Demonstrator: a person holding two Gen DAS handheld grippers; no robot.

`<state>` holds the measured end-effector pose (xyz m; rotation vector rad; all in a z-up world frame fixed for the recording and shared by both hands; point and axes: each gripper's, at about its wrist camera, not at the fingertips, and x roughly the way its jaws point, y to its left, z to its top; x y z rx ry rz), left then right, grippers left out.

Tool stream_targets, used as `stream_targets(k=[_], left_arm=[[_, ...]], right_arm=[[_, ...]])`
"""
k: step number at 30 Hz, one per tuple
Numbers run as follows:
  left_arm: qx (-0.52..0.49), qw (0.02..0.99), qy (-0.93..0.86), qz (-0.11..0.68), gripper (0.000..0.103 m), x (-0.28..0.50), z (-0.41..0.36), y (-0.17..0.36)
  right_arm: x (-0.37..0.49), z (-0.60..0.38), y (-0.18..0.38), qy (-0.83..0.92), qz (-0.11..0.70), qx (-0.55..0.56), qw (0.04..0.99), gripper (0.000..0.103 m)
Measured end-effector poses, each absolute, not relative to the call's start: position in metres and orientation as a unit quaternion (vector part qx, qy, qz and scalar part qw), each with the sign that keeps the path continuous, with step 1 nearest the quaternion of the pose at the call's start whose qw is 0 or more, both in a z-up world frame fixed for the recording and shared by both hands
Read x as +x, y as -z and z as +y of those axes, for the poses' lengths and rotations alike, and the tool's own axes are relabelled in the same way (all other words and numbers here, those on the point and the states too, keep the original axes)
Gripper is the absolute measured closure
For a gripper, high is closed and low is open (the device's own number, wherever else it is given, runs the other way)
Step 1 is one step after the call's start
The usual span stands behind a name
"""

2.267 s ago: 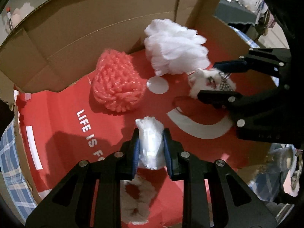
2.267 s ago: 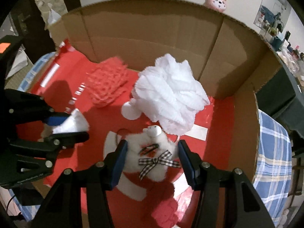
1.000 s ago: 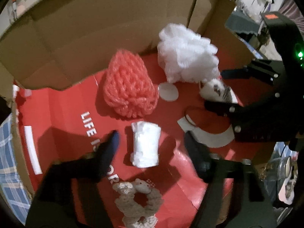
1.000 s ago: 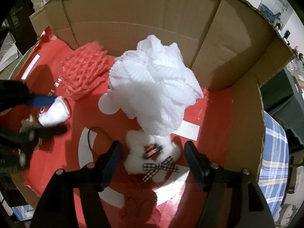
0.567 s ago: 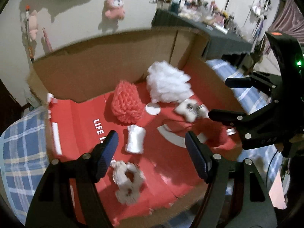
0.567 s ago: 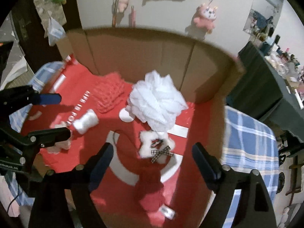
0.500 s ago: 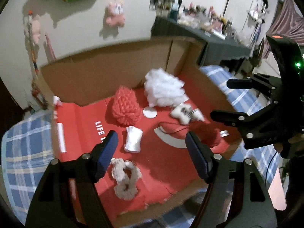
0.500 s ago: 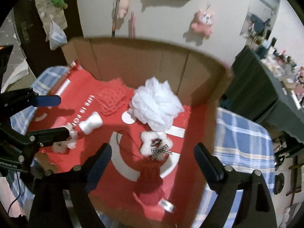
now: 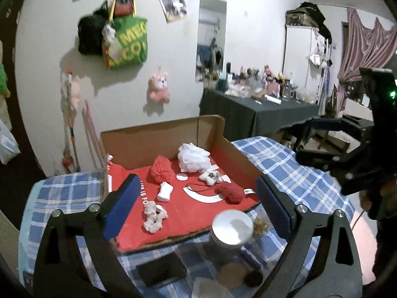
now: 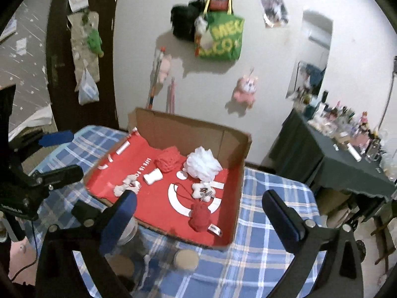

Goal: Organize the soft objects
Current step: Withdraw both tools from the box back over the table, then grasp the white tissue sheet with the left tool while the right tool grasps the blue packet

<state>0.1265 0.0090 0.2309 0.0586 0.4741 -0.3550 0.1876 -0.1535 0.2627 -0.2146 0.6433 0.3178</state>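
Left claw (image 9: 196, 200): spread wide, jaws just opened further, nothing between the blue pads, touching nothing; raised above the near edge of the box, pointing down at it.
Right claw (image 10: 198, 207): spread as wide as it goes, jaws just opened further, empty, in contact with nothing; hovering over the near right part of the box.
Box (image 10: 188, 129): flattened cardboard with a red printed floor and brown walls standing at the back and right; lying on a blue checked cloth (image 10: 270, 226).
White puff (image 10: 204, 165): at the back of the box, near the rear wall.
Pink knitted lump (image 9: 161, 171): just left of the white puff, also toward the back.
White roll (image 9: 165, 191): on the red floor in front of the pink knitted lump, apart from it.
White bear with checked bow (image 10: 203, 190): lying in front of the white puff, near the middle of the floor.
Red knitted piece (image 10: 199, 217): nearest the front edge on the right, a small tag beside it.
Cream scrunchie (image 9: 154, 217): front left part of the floor, clear of the other things.
Jar with metal lid (image 9: 232, 224): outside the box, just in front of its near edge, on the checked cloth.
Wall behind: green bag (image 10: 220, 38) and a pink plush (image 10: 245, 88) hanging.
Side: dark table (image 9: 258, 109) crowded with small items, too small to tell.
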Motion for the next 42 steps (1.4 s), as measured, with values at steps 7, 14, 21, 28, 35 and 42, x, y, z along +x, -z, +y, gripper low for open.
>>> stream_targets(k=[7, 14, 21, 28, 35, 42], left_arm=[[0.029, 0.968, 0.164, 0.186, 0.008, 0.057, 0.000, -0.219], [0.019, 0.973, 0.157, 0.170, 0.006, 0.015, -0.004, -0.203], [0.012, 0.972, 0.155, 0.175, 0.006, -0.013, -0.005, -0.184], [0.001, 0.971, 0.142, 0.191, 0.006, -0.020, -0.004, -0.155], [-0.006, 0.966, 0.126, 0.228, 0.006, -0.008, -0.003, -0.111], [-0.019, 0.957, 0.101, 0.272, 0.006, 0.009, 0.000, -0.067]], right_arm=[[0.111, -0.168, -0.268, -0.145, 0.262, -0.086, 0.950, 0.000], [0.052, -0.169, -0.251, -0.124, 0.231, -0.083, 0.961, 0.000], [0.017, -0.166, -0.226, -0.118, 0.226, -0.073, 0.964, 0.000], [-0.002, -0.169, -0.197, -0.090, 0.218, -0.050, 0.971, 0.000], [-0.002, -0.172, -0.152, -0.062, 0.227, -0.031, 0.972, 0.000], [0.012, -0.169, -0.104, -0.048, 0.256, -0.018, 0.965, 0.000]])
